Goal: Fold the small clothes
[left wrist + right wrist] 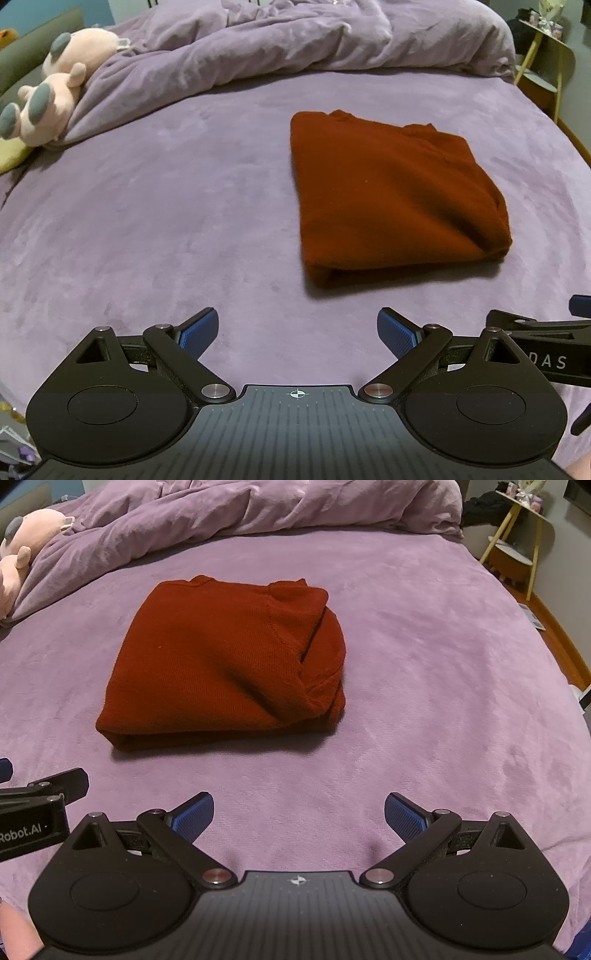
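At the far left, a pink plush toy (55, 92) lies against the bunched purple duvet (295, 40), well apart from our work. Next comes our left gripper (297, 334), hovering low over the purple bed sheet (147, 221) with its blue pads spread wide and nothing between them. Right of it, and ahead, the red sweater (391, 195) rests on the bed as a compact, roughly square bundle, its layers stacked and a fold running along the near edge. Our right gripper (299, 818) is likewise wide apart and empty, held short of the bundle with bare sheet between them. At the far right a small yellow-legged side table (517, 528) stands off the bed. We judge this garment essentially finished: it looks folded, and neither gripper touches it. We see no other loose clothes, so little appears left beyond perhaps tidying the slightly bulging right side.
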Tool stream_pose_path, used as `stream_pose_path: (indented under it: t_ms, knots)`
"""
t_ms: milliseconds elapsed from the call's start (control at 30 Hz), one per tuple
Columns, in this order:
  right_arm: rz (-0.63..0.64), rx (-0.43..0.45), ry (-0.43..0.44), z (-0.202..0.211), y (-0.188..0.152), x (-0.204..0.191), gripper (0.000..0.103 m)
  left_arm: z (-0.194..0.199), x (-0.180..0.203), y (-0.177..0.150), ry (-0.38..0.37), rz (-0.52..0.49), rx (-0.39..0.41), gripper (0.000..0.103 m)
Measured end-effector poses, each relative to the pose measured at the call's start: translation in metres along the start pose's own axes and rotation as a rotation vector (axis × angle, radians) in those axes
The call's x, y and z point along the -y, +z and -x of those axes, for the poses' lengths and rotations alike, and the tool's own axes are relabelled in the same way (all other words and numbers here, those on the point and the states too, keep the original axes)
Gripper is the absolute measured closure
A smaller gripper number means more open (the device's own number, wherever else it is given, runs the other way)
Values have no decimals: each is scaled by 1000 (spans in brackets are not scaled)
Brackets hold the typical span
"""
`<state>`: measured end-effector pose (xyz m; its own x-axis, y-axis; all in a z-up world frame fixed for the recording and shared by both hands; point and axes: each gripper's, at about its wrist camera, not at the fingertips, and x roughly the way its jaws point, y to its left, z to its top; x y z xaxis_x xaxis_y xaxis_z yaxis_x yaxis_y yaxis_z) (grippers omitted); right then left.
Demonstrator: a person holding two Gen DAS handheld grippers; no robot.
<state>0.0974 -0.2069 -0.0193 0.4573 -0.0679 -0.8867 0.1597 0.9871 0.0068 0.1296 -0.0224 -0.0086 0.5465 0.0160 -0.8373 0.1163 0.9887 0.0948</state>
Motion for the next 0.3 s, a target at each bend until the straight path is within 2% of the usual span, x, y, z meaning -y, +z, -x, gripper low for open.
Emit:
stream_pose_path:
  t_ms: [300]
  knots:
    - [-21, -1, -2, 0, 0, 3, 4, -1, 0, -1, -2, 7, -15, 7]
